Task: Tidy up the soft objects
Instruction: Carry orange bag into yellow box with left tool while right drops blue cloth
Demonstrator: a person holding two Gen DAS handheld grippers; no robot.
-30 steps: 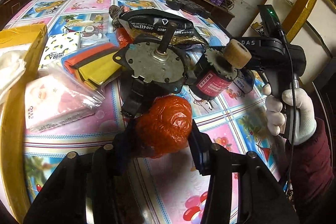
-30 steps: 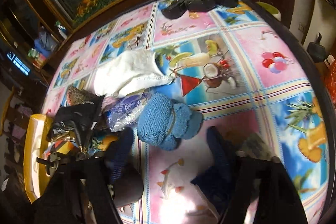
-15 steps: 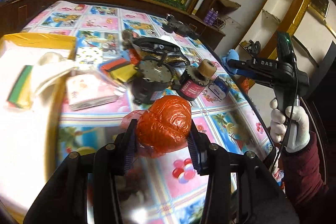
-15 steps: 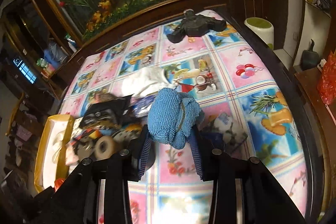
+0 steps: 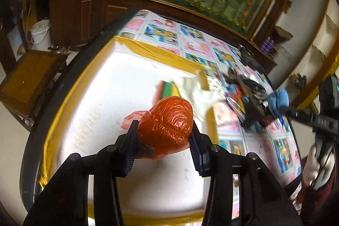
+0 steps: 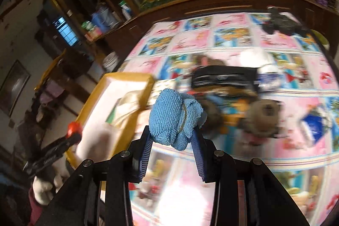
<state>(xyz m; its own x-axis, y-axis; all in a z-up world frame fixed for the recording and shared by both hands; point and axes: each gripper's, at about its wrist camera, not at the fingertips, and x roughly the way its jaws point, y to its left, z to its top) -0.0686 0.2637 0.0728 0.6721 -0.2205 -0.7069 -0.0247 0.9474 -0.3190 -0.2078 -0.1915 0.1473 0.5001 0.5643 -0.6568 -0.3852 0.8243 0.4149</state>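
My left gripper (image 5: 163,137) is shut on a crumpled red plastic bag bundle (image 5: 167,122) and holds it in the air over the white inside of a yellow-rimmed box (image 5: 148,48). A white cloth (image 5: 199,92) and coloured felt sheets (image 5: 167,86) lie in that box. In the right wrist view my right gripper (image 6: 172,137) is shut on a rolled blue knitted cloth (image 6: 171,118), lifted above the patterned tablecloth (image 6: 233,39). The yellow-rimmed box (image 6: 127,77) sits to its left. The blue cloth (image 5: 279,99) and right gripper also show at the right edge of the left wrist view.
A blurred heap of mixed items (image 6: 228,82) lies mid-table: a black packet, motors, packets. A dark object (image 6: 281,22) rests at the far right. Wooden cabinets (image 5: 80,14) and a chair (image 5: 27,77) stand beyond the table's left edge. A gloved hand (image 6: 44,190) holds the left gripper.
Both grippers rose from the table with their loads and swung left. The red bundle went from above the tablecloth to above the box. The blue cloth was picked up off the table.
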